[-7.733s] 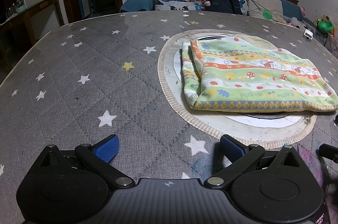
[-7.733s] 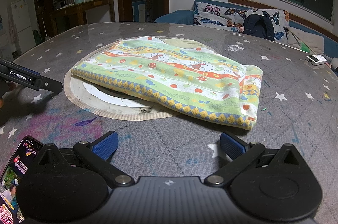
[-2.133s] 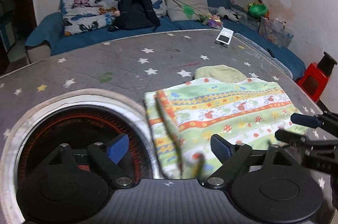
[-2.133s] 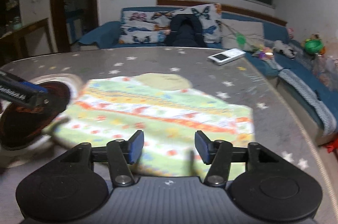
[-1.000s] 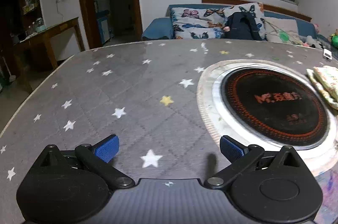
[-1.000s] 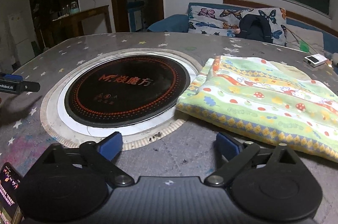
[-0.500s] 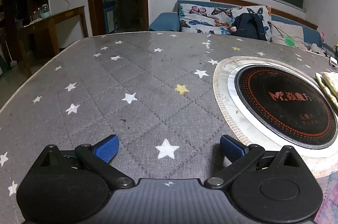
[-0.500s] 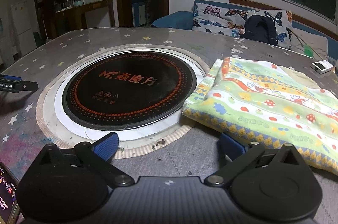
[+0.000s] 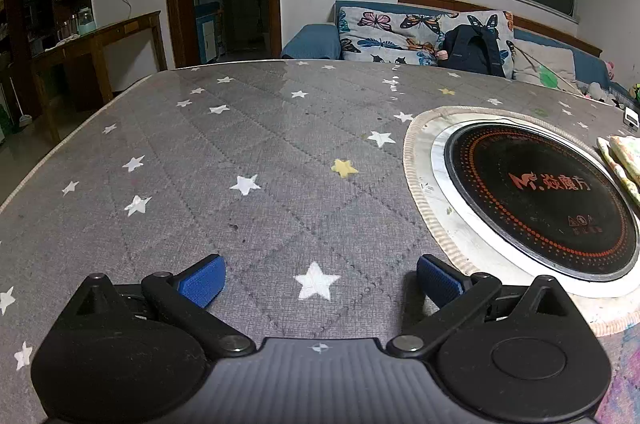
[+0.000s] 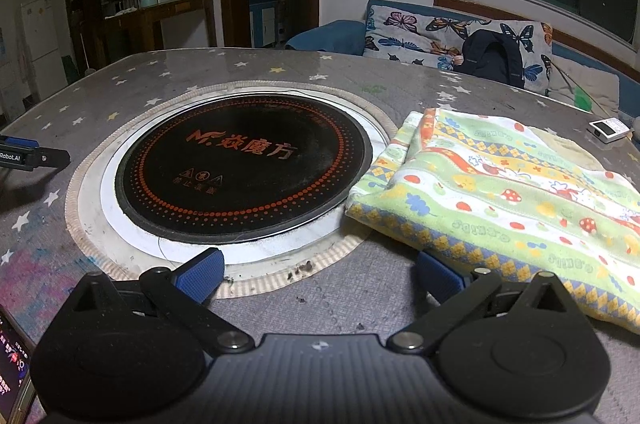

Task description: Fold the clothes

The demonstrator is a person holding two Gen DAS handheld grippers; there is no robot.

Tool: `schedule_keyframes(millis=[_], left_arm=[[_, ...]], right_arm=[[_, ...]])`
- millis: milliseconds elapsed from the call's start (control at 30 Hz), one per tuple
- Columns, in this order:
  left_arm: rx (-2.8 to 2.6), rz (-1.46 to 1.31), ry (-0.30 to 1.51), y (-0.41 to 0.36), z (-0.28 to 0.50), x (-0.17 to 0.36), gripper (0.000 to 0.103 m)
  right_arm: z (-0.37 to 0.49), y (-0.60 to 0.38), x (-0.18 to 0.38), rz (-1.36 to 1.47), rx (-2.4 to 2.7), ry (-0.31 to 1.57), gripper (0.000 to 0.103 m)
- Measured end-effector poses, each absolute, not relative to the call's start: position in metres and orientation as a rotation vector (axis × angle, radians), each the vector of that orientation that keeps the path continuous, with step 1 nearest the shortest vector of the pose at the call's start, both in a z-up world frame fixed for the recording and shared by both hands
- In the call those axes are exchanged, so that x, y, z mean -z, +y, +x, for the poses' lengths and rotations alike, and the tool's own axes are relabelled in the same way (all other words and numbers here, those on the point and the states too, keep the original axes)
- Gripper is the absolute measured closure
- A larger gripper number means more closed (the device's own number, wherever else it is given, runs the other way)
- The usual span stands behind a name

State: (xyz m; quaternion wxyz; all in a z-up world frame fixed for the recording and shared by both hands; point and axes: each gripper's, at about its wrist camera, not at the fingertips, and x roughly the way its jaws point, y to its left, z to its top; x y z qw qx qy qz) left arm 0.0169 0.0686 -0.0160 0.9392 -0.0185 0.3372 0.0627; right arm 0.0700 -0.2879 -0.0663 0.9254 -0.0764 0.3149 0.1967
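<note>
A folded green and yellow patterned garment [image 10: 508, 200] lies flat on the grey star-print tablecloth [image 10: 360, 80], to the right of the round black cooktop [image 10: 244, 164]. Only its left edge [image 9: 624, 160] shows at the far right of the left wrist view. My right gripper [image 10: 318, 274] is open and empty, low over the table just in front of the cooktop's rim, its right finger close to the garment's near corner. My left gripper [image 9: 320, 280] is open and empty over bare tablecloth [image 9: 240, 152], left of the cooktop [image 9: 540, 192]. Its fingers [image 10: 32, 154] show at the left edge of the right wrist view.
A phone [image 10: 12, 376] lies at the near left table edge. A white remote [image 10: 608, 130] lies at the far right of the table. A sofa with butterfly cushions [image 10: 440, 32] and a black backpack [image 10: 494, 60] stands behind the table. A wooden side table [image 9: 100, 48] stands at the far left.
Both grippers were near the garment 2 s ago, the right one nearly closed. The garment has moved off the cooktop to its right. Both grippers are now drawn back, open, and nearly still.
</note>
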Motion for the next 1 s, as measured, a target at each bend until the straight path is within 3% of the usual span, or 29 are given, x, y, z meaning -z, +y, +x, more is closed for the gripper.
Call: schedule_keyframes(millis=[1000], left_arm=[[-0.129,-0.035,0.688,0.0631,0.0186,0.016,0.0]], right_arm=[[0.0712,-0.2892,0.0675,-0.156,-0.404,0.646,0.0]])
